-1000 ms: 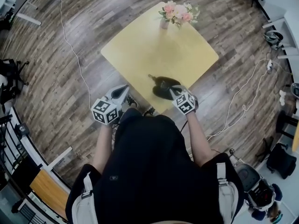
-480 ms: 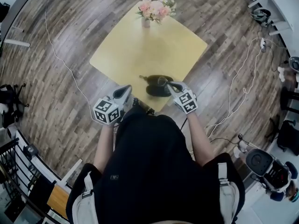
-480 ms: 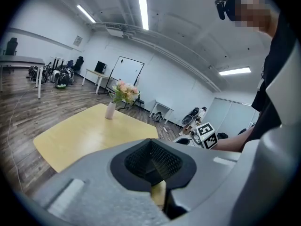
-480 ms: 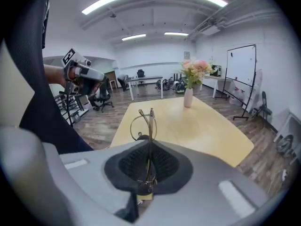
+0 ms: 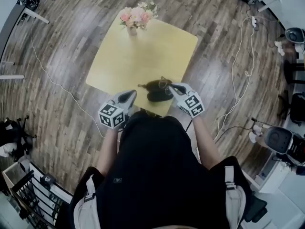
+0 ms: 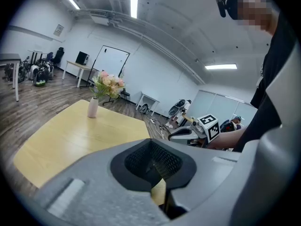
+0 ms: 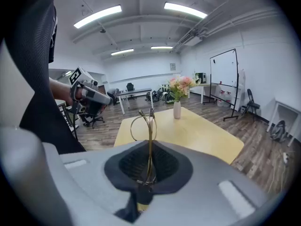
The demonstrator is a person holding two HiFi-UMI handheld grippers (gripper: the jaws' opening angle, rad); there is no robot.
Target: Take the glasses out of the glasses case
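A black glasses case (image 5: 156, 91) lies open near the front edge of the yellow table (image 5: 138, 56). My right gripper (image 5: 170, 86) hangs just above the case's right side, shut on thin gold-rimmed glasses (image 7: 148, 126). In the right gripper view the glasses stand upright out of the pads (image 7: 162, 166), rims uppermost. My left gripper (image 5: 131, 94) sits left of the case at the table's front edge, its jaws together and holding nothing. In the left gripper view the right gripper (image 6: 186, 134) shows off to the right, and the case is hidden.
A pink vase of flowers (image 5: 132, 23) stands at the table's far corner. White cables (image 5: 238, 75) trail over the wood floor right and left of the table. Chairs and desks line the room's edges.
The head view has swung, so the table sits further left and higher. The right gripper stays shut on the glasses over the case; the left gripper stays by the front edge.
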